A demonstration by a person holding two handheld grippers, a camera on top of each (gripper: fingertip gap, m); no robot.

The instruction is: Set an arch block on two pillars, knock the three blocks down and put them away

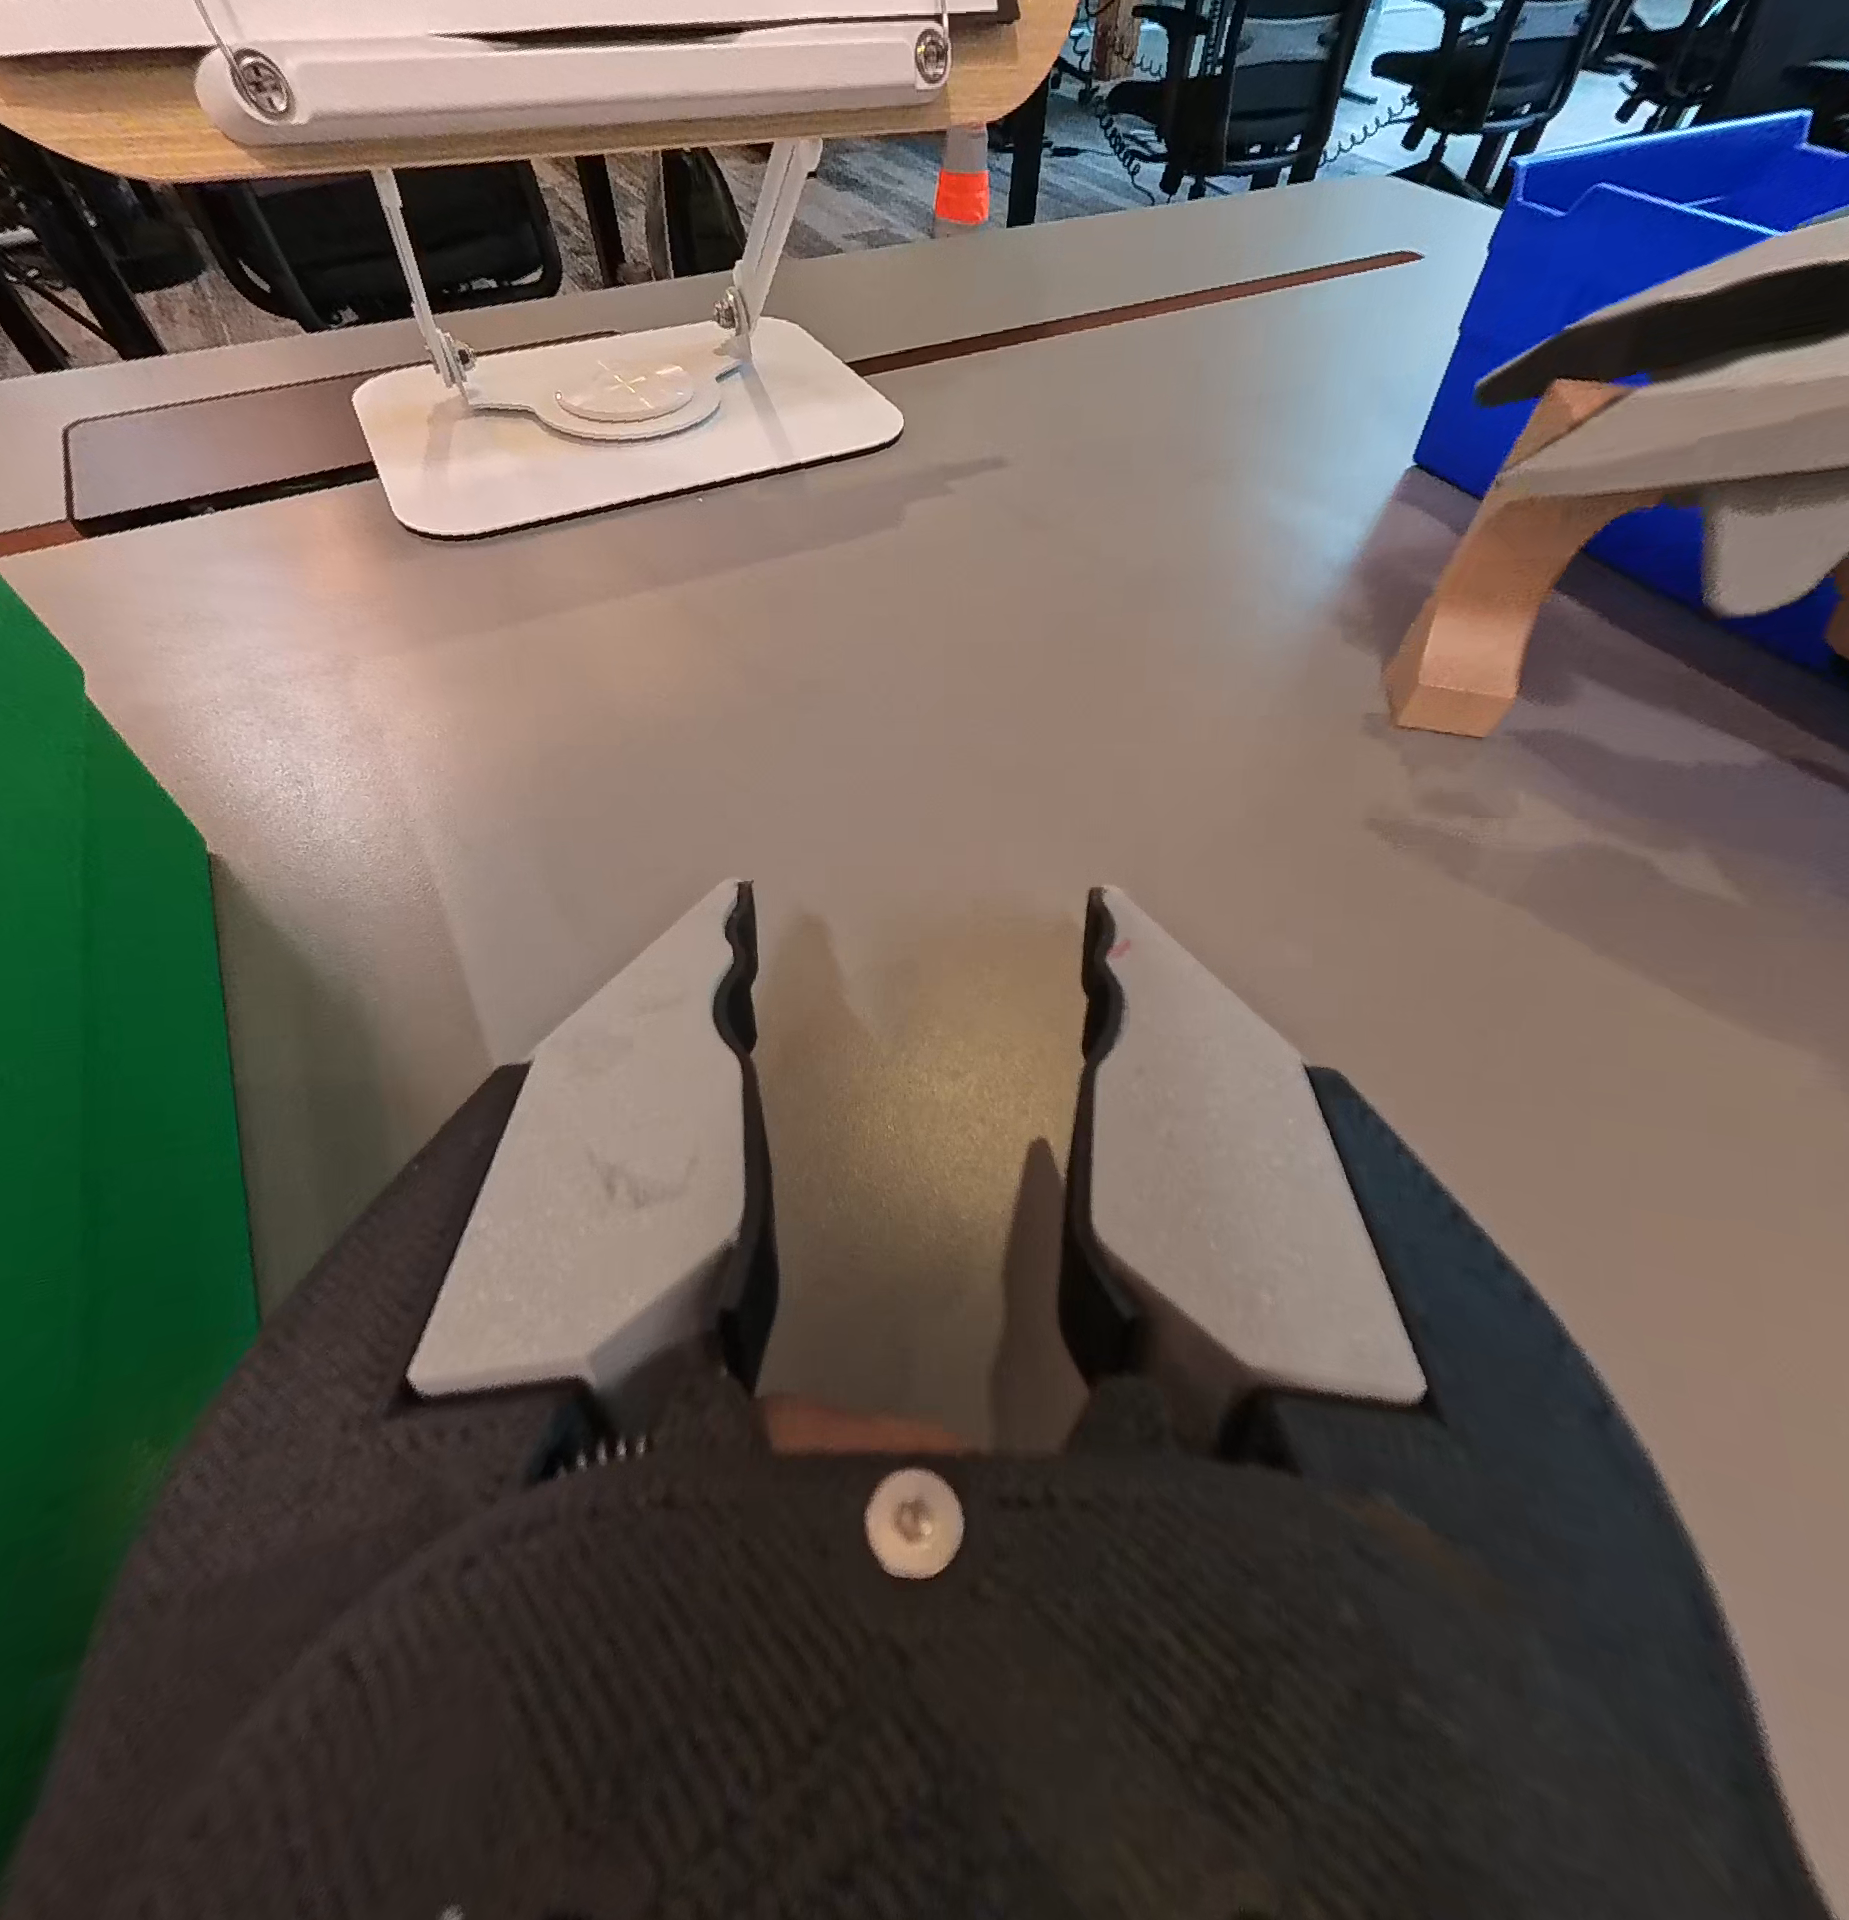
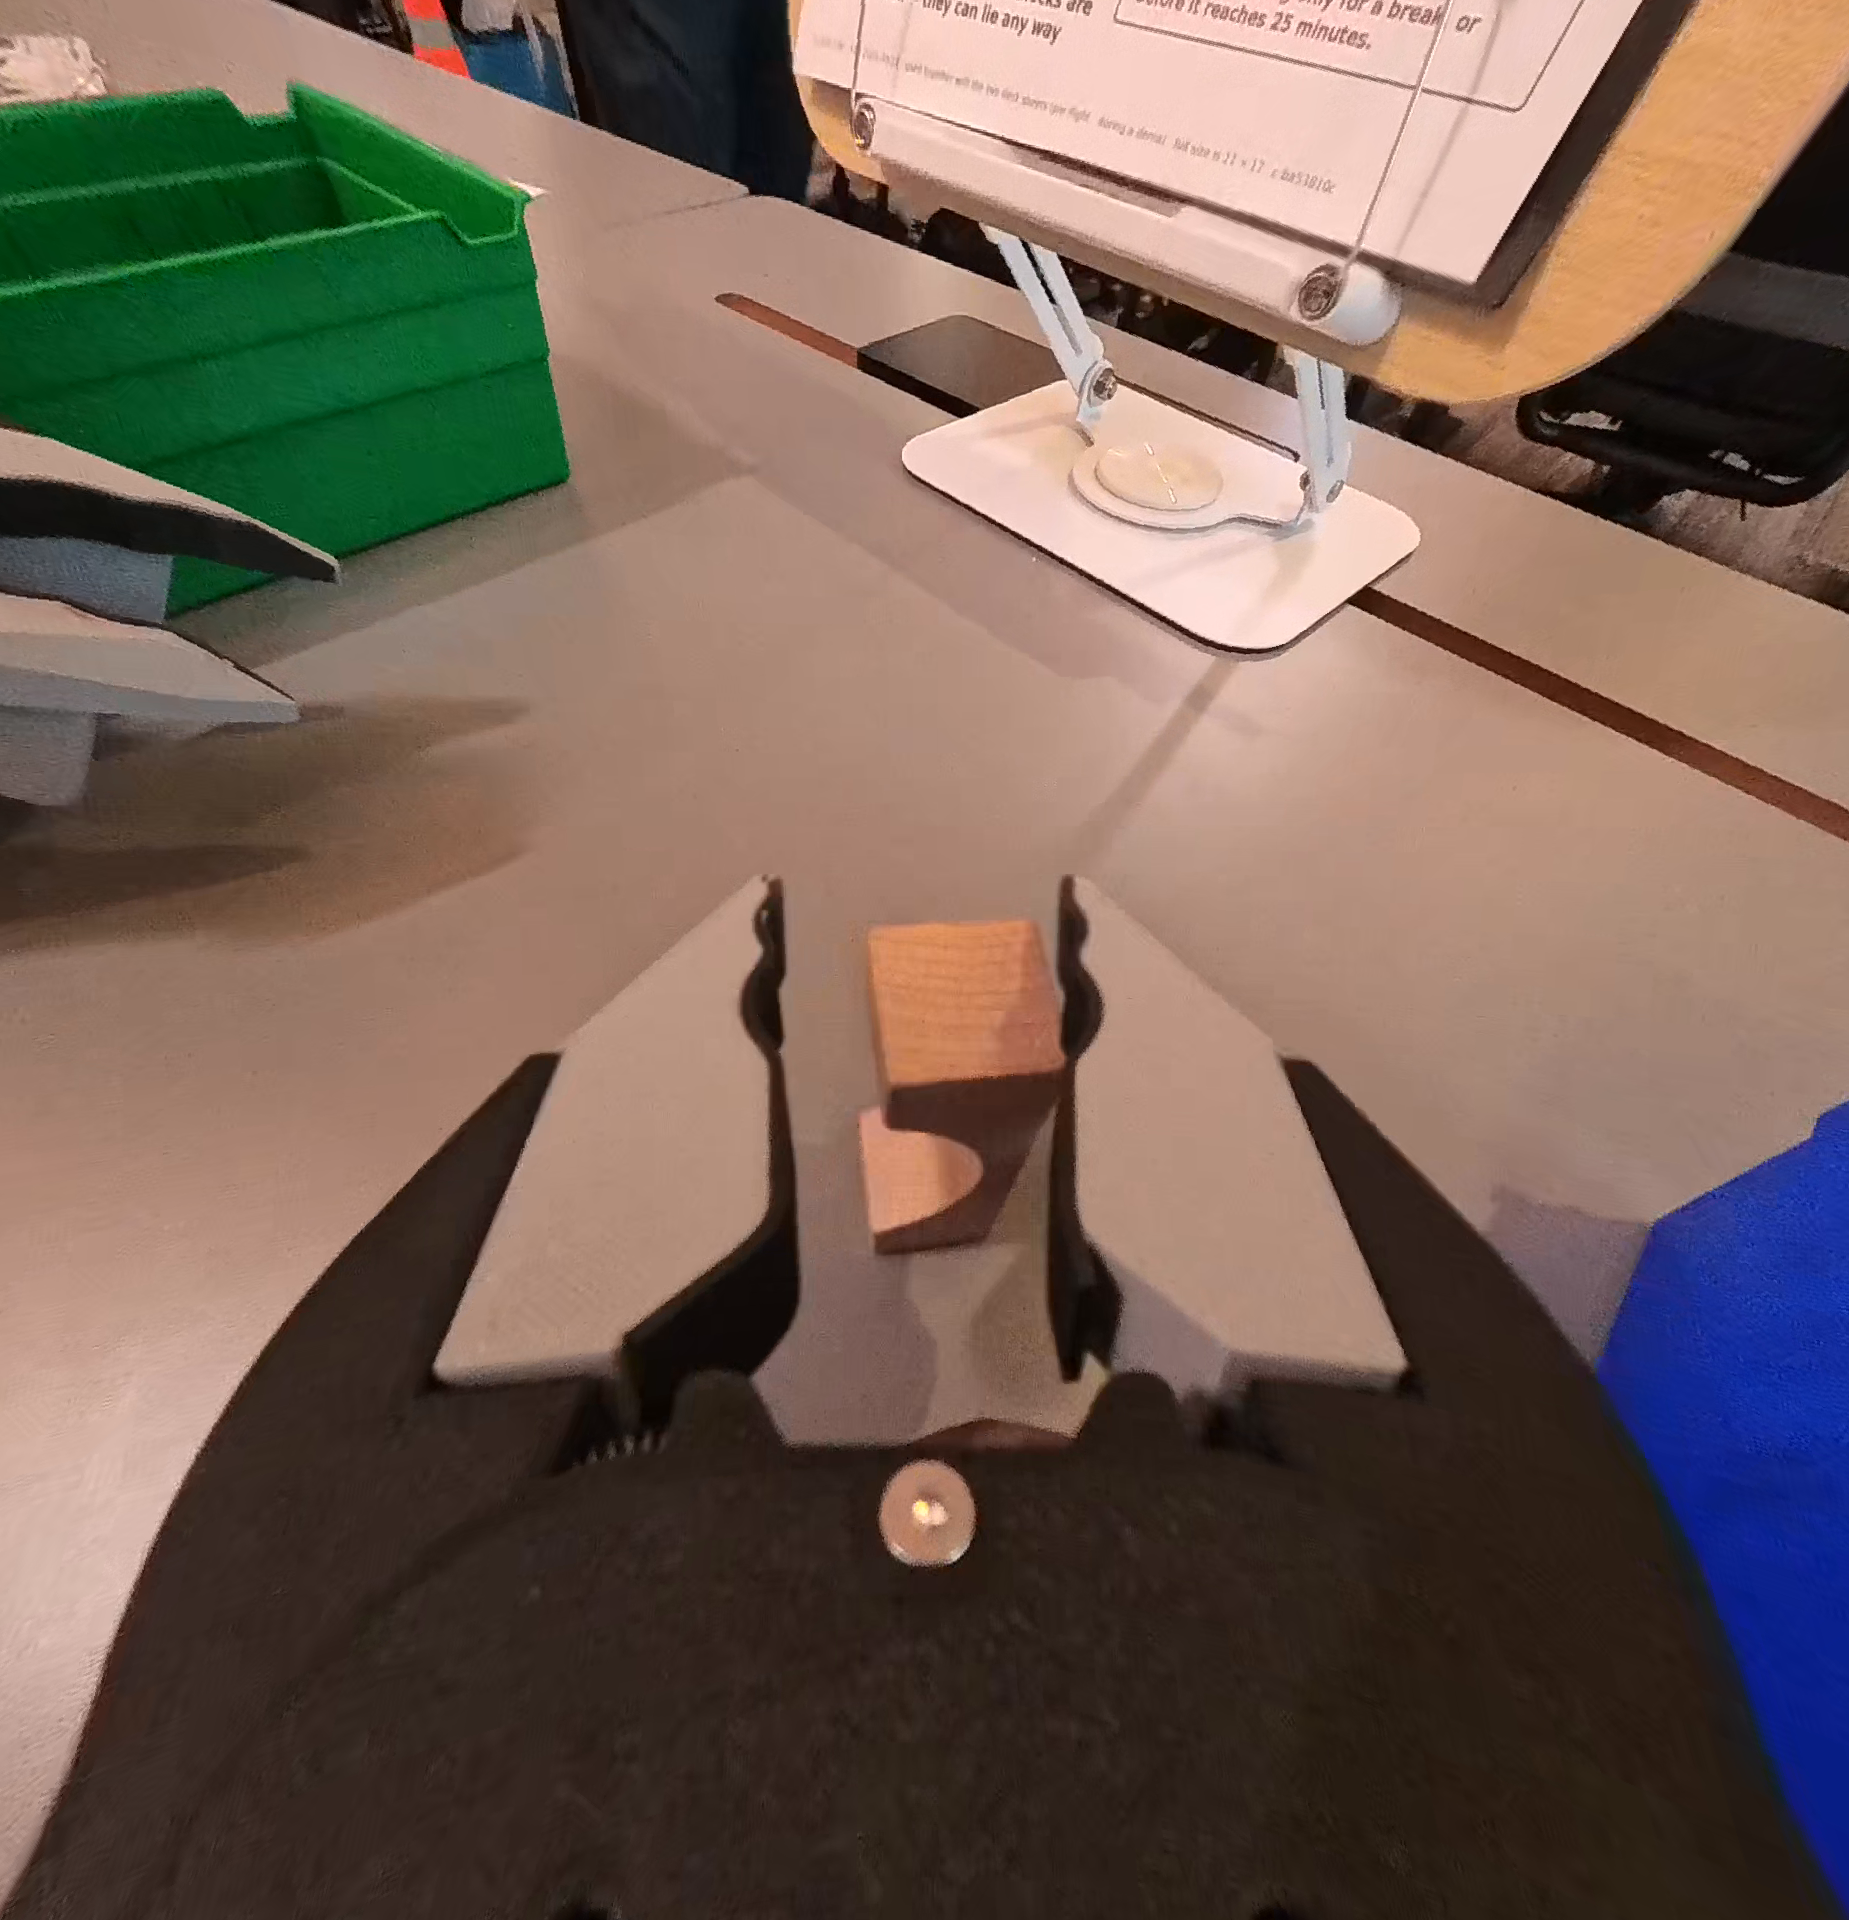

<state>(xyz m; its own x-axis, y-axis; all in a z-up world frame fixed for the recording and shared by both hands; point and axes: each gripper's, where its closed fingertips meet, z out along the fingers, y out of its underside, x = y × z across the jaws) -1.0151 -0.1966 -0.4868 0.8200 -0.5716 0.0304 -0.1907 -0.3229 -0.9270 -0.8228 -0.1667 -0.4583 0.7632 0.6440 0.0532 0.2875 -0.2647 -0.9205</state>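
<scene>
A light wooden arch block (image 2: 961, 997) stands with its feet on the grey table (image 2: 691, 727). My right gripper (image 2: 922, 894) is open around its top: the left pad stands clear of the wood, and the right pad is close against it. The left wrist view shows the same arch (image 1: 1491, 582) resting on the table, with the right gripper (image 1: 1522, 436) over it. My left gripper (image 1: 920, 904) is open and empty above bare table. It also shows at the left edge of the right wrist view (image 2: 172, 582). No pillar blocks are in view.
A green bin (image 2: 276, 312) stands at the left, close beside my left gripper (image 1: 68, 1039). A blue bin (image 1: 1585, 260) stands at the right behind the arch. A white stand's base (image 1: 629, 436) holding a sign board sits at the table's far side.
</scene>
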